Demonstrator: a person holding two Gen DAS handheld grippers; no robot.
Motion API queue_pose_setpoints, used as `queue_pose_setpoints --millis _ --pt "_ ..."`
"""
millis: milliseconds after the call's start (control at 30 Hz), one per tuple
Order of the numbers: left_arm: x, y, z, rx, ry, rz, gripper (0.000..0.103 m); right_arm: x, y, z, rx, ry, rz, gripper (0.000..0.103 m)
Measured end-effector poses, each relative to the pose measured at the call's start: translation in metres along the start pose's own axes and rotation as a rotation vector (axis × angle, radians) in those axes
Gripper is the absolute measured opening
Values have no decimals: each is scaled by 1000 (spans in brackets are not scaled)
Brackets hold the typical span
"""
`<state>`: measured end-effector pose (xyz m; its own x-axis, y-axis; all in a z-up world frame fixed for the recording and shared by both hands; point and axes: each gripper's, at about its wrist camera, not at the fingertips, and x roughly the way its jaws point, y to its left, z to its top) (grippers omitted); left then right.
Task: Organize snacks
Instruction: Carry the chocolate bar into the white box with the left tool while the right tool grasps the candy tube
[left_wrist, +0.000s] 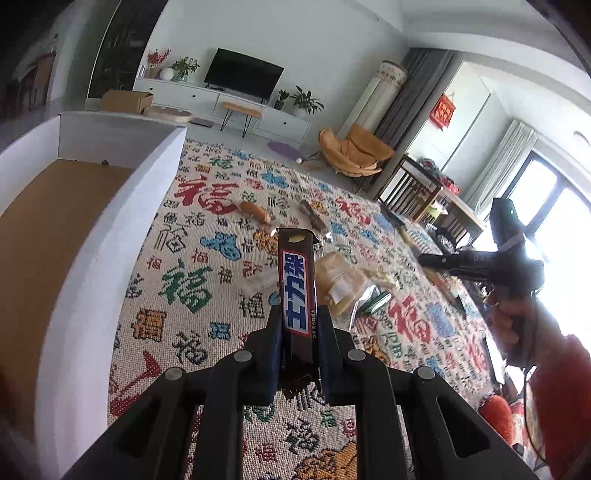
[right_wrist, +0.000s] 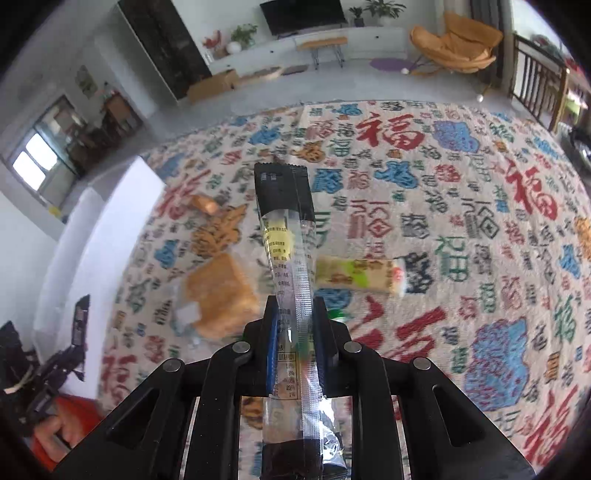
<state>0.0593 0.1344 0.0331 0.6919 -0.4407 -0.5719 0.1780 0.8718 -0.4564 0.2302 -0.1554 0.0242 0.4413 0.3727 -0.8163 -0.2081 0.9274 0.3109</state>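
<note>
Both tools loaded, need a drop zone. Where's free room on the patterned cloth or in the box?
Free: the white box's brown cardboard floor, and the patterned cloth between the box wall and the brown chocolate bar. Crowded: around the clear-wrapped bread and green-yellow packet.

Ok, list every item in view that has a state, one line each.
left gripper: jaws shut on the chocolate bar
chocolate bar: held above the cloth, sealed
right gripper: jaws shut on the clear-wrapped snack
clear-wrapped snack: held, sealed
white box: open, floor bare
bread packet: lying on the cloth
green-and-white packet: lying flat on the cloth
</note>
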Motion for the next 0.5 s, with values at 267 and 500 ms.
queue_pose_setpoints --millis 267,500 --pt "-109 63 44 -86 -147 171 17 -5 164 5 -30 -15 467 18" --pt "-128 148 63 -114 -78 517 40 35 326 8 -87 5 707 37"
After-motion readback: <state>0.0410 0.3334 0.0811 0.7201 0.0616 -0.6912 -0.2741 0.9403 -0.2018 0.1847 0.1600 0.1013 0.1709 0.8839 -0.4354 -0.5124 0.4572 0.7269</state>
